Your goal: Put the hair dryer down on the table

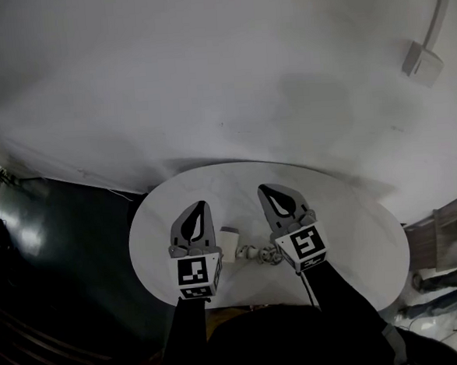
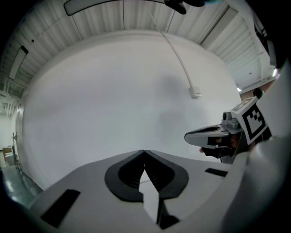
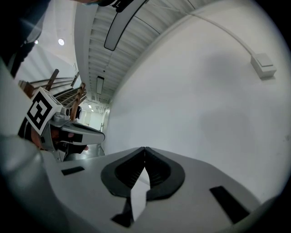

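Claw check: left claw [image 2: 144, 151] has its jaws pressed together, tips meeting, nothing between them. The right claw [image 3: 144, 148] is likewise fully closed and empty. Both hover side by side over the round white counter [image 1: 349, 232]. The white hair dryer [image 1: 230, 244] lies on the counter between them, held by neither.

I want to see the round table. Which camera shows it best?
The head view: it looks down on almost the whole round white table. Both gripper views face the wall, and I can't make out the table there.
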The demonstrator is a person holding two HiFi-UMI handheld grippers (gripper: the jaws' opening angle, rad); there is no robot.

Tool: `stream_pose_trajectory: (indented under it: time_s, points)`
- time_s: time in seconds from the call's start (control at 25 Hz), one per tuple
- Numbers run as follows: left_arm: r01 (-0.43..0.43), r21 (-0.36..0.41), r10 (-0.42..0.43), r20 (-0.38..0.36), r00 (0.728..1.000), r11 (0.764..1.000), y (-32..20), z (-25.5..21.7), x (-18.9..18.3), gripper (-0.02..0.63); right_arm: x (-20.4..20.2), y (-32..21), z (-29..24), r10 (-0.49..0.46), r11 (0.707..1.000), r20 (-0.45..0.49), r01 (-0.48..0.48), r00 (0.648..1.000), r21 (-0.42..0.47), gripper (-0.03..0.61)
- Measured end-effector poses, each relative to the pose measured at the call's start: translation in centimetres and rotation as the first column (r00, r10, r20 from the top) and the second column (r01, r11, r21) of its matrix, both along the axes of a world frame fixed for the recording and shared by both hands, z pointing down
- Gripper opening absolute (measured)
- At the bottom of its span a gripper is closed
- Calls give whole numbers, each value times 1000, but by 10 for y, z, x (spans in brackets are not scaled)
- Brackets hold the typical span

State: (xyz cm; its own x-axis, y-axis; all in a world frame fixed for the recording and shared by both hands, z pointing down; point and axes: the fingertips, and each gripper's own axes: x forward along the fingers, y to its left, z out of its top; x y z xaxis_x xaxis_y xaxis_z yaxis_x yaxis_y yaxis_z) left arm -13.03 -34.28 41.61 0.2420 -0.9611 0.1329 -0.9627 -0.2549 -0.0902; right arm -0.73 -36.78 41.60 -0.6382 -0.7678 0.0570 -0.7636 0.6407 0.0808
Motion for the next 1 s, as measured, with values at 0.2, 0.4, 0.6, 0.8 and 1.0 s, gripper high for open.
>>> stream_pose_trajectory:
  time_s: [0.2, 0.4, 0.6, 0.8, 1.0]
  points:
    - [-24, 19, 23, 37, 999, 1000, 0, -4, 1, 17, -7, -2, -1, 7, 1000, 10, -7, 1000, 2, 27]
    - [-5, -5, 5, 26, 1000, 1000, -3, -1, 1, 17, -14, -2, -3, -12, 1000, -3, 12, 1000, 13, 28]
    - [-16, -15, 16, 36, 999, 1000, -3, 4, 6, 17, -11, -2, -2, -8, 1000, -14, 8, 1000, 16, 27]
    - [-27, -11, 28, 53, 998, 1000, -5, 1, 9, 17, -6, -2, -1, -4, 1000, -9, 4, 1000, 13, 26]
    - [-19, -18, 19, 26, 999, 1000, -6, 3, 11, 17, -5, -2, 1, -9, 1000, -12, 9, 1000, 12, 27]
